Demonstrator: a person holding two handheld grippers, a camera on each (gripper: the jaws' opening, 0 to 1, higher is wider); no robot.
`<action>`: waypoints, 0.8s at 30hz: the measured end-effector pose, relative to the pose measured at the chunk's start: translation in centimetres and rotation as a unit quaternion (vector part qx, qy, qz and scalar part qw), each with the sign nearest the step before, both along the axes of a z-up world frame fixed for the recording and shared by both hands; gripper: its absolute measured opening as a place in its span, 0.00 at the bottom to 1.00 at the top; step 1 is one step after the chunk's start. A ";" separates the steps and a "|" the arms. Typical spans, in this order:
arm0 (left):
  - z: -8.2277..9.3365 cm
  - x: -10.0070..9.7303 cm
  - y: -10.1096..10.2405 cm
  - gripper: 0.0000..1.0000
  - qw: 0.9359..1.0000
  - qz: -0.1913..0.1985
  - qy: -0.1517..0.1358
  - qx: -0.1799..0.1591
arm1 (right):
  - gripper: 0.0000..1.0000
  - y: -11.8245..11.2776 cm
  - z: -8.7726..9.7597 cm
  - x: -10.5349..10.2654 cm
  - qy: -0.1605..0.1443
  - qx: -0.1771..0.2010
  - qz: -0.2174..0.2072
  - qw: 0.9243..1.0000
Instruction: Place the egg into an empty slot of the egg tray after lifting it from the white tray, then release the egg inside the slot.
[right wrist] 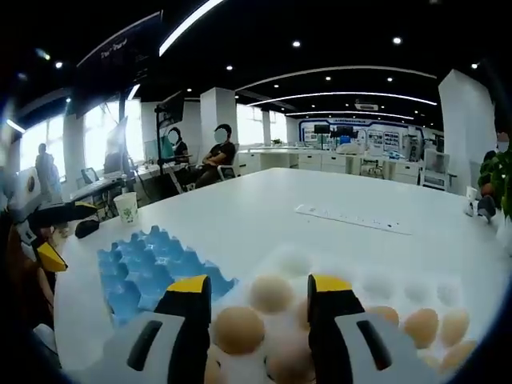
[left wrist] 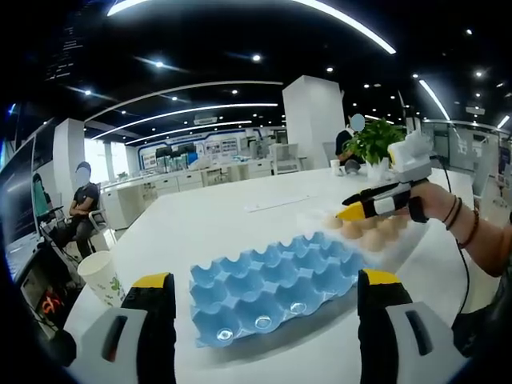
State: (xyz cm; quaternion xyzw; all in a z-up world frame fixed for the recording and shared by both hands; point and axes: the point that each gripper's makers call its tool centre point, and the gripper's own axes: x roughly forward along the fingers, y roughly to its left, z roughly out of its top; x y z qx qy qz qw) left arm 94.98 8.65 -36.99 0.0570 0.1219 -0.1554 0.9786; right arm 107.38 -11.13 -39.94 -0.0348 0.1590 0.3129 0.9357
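The blue egg tray (left wrist: 264, 288) lies on the white table with all visible slots bare. My left gripper (left wrist: 266, 278) hovers open just in front of it, nothing between the jaws. It also appears at the left edge as the left gripper (right wrist: 44, 232). The white tray (right wrist: 376, 284) holds several brown eggs (right wrist: 238, 328) and sits right of the blue egg tray (right wrist: 152, 268). My right gripper (right wrist: 260, 286) is open low over the white tray, its jaws either side of one egg (right wrist: 270, 294) without clamping it. A hand holds the right gripper (left wrist: 376, 204) over the eggs (left wrist: 372, 232).
A paper cup (left wrist: 102, 276) stands left of the blue tray, also seen as the cup (right wrist: 126, 206). A long flat white strip (right wrist: 352, 218) lies farther along the table. A potted plant (left wrist: 376, 140) stands at the far end. Seated people and desks are beyond the table.
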 end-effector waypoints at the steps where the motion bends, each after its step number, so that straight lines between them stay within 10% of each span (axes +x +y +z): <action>1: 0.0 -0.1 0.0 0.97 1.000 0.000 0.000 0.000 | 0.49 0.1 -0.1 0.1 -0.001 -0.001 -0.002 1.000; 24: 1.0 -1.4 -0.5 0.96 1.000 -0.012 -0.017 0.002 | 0.31 0.1 -1.2 0.6 0.049 -0.056 -0.068 0.995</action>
